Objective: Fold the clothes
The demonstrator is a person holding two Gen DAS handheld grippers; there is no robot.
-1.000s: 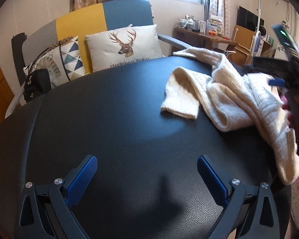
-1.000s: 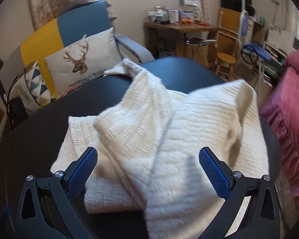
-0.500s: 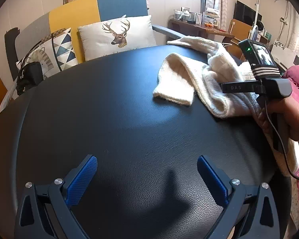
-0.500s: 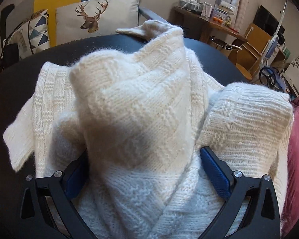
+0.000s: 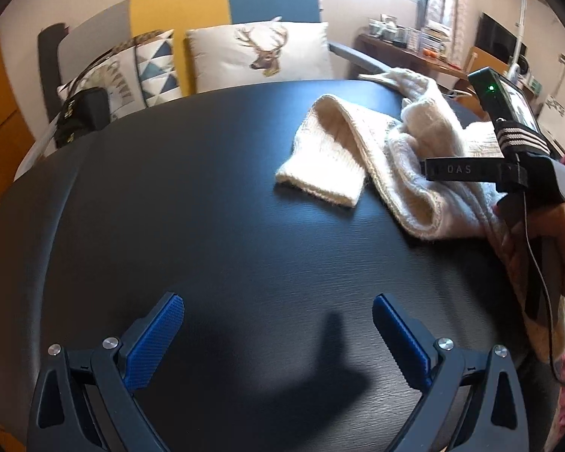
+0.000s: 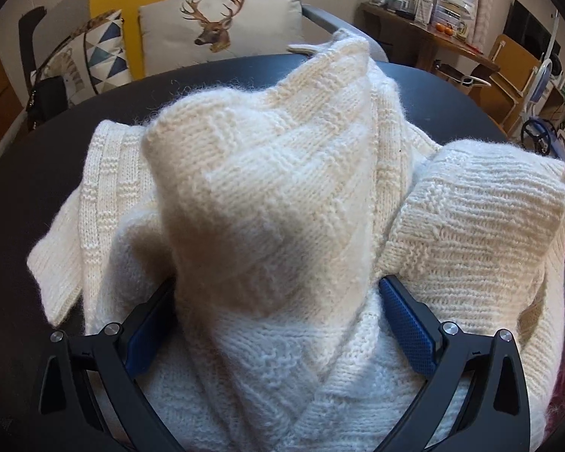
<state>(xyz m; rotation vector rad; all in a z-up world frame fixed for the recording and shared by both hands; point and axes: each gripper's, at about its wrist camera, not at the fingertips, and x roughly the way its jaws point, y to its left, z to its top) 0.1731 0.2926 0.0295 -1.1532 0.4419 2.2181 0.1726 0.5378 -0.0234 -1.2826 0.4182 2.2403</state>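
Sweater (image 6: 267,196), cream and chunky-knit, is lying bunched on the right half of the black tabletop (image 5: 207,226) in front of you, with its right edge hanging over the rim. One sleeve (image 5: 327,158) is lying flat, its cuff pointing toward the middle of the tabletop, while another part is trailing toward the far edge.

Behind the tabletop, a sofa (image 5: 192,11) in grey, yellow and blue panels is carrying a white cushion with a deer head (image 5: 260,52), a cushion with triangles (image 5: 158,67) and a black bag (image 5: 83,113). A wooden desk (image 6: 425,37) crowded with small items is standing farther right.

Your right tool (image 6: 278,297) is sitting over the near side of the sweater, and a thick fold of knit is rising between its two blue pads (image 6: 406,324). The pads are standing wide apart on either side of that fold, touching its flanks; you are not pinching it tight. From the left camera, your hand (image 5: 546,241) is wrapping the handle of this tool, with a cable running down beside it.

Your left tool (image 5: 278,324) is hovering over bare tabletop on the near left, well apart from the sweater. Its blue pads (image 5: 154,335) are spread wide and are holding nothing, and its shadow is falling on the surface just below.
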